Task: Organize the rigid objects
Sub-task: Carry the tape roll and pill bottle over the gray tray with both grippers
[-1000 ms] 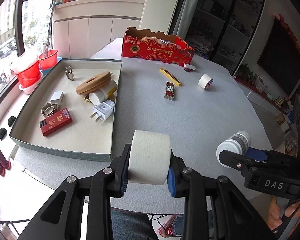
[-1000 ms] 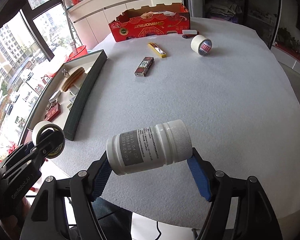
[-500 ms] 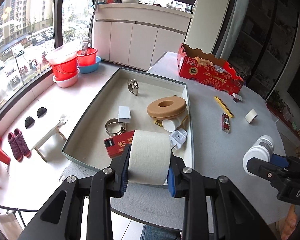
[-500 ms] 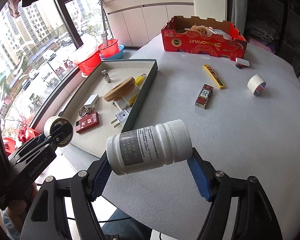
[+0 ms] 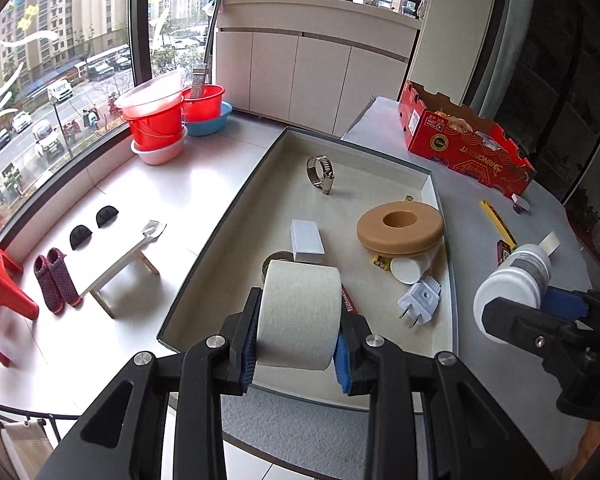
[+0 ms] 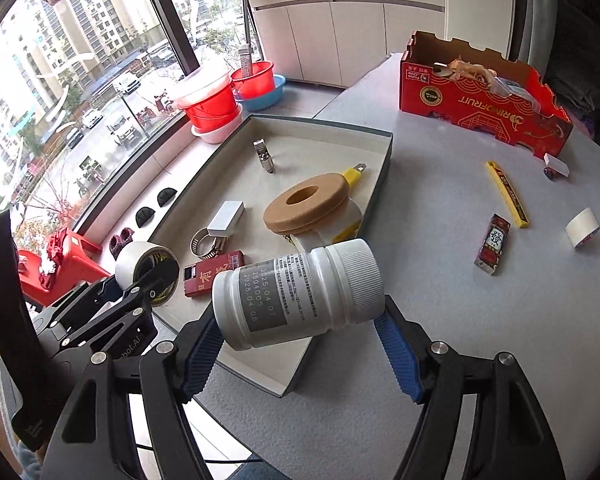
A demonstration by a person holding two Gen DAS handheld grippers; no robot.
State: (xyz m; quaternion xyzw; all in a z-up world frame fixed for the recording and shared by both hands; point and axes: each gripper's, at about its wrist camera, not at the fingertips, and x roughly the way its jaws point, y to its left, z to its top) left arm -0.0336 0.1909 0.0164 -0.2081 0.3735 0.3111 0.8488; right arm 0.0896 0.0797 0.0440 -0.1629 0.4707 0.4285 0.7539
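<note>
On the grey table (image 6: 440,280), several items are already lying in the tray (image 5: 236,200) while the left gripper (image 5: 298,344) is clamping a tape roll (image 5: 298,320) and the right gripper (image 6: 300,344) a white bottle (image 6: 296,292) above it, with small items (image 6: 493,249) waiting outside.

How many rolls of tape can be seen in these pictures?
2. One tape roll is clamped in the left gripper over the tray; a smaller roll lies on the table. The red box could hide more.

Both views are lit by daylight admitted through the large window (image 5: 60,80). The high-rises beyond the window are overexposed in the right wrist view. The cabinets farthest from the window are rendered nearly black. Soft shadows are cast inside the tray (image 6: 380,152). Straight lines are bowed towards dark vignetted corners. The red stool (image 5: 0,300) below the window is smeared.
</note>
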